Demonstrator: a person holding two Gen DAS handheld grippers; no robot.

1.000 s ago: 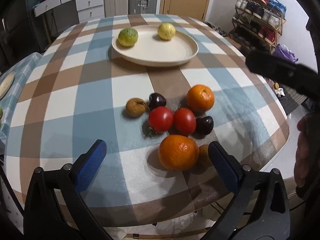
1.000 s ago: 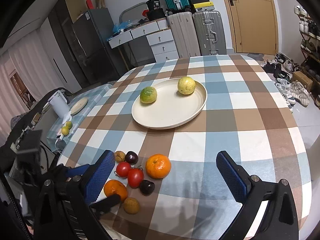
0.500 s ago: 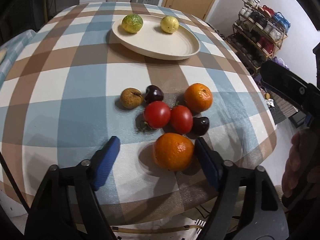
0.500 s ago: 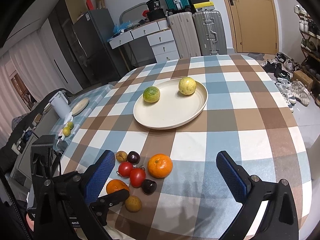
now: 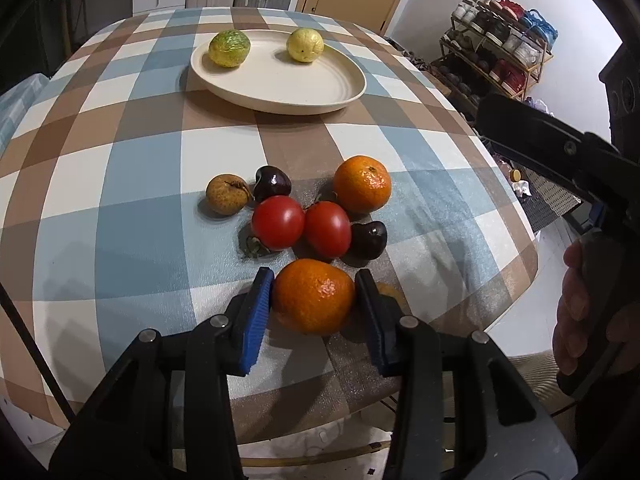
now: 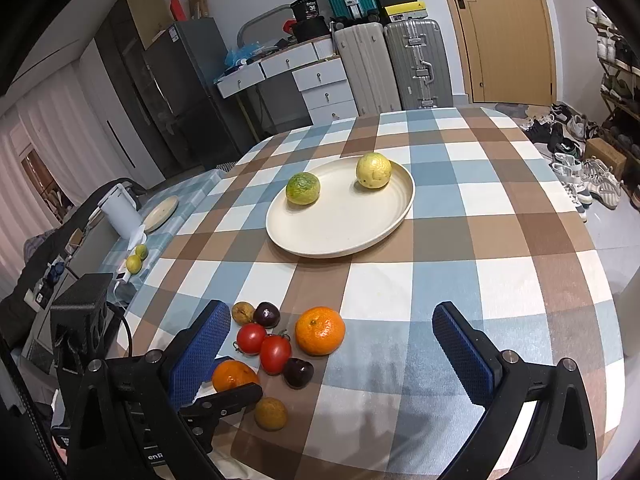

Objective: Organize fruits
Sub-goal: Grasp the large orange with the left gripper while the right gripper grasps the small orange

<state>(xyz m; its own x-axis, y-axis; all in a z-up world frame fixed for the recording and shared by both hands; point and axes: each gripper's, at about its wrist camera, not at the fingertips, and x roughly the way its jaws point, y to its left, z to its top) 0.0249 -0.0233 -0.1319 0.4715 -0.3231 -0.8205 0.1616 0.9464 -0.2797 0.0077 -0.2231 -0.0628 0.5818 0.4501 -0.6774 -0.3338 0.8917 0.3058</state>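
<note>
My left gripper (image 5: 314, 294) is shut on an orange (image 5: 313, 296) at the near table edge; it also shows in the right wrist view (image 6: 234, 375). Beyond it lie two red tomatoes (image 5: 278, 222), two dark plums (image 5: 272, 182), a second orange (image 5: 362, 183) and a brown fruit (image 5: 226, 194). Another brown fruit (image 6: 271, 413) lies right of the gripper. A cream plate (image 5: 280, 80) farther back holds a green fruit (image 5: 229, 48) and a yellow fruit (image 5: 304, 45). My right gripper (image 6: 332, 356) is open and empty above the table.
The checked tablecloth (image 6: 500, 240) covers a round table. A side table at left holds a white kettle (image 6: 120, 210), a small plate and two limes. Suitcases, drawers and a shoe rack (image 5: 504, 56) stand around the room.
My left gripper moved forward and closed its jaws on the near orange. The right gripper barely moved.
</note>
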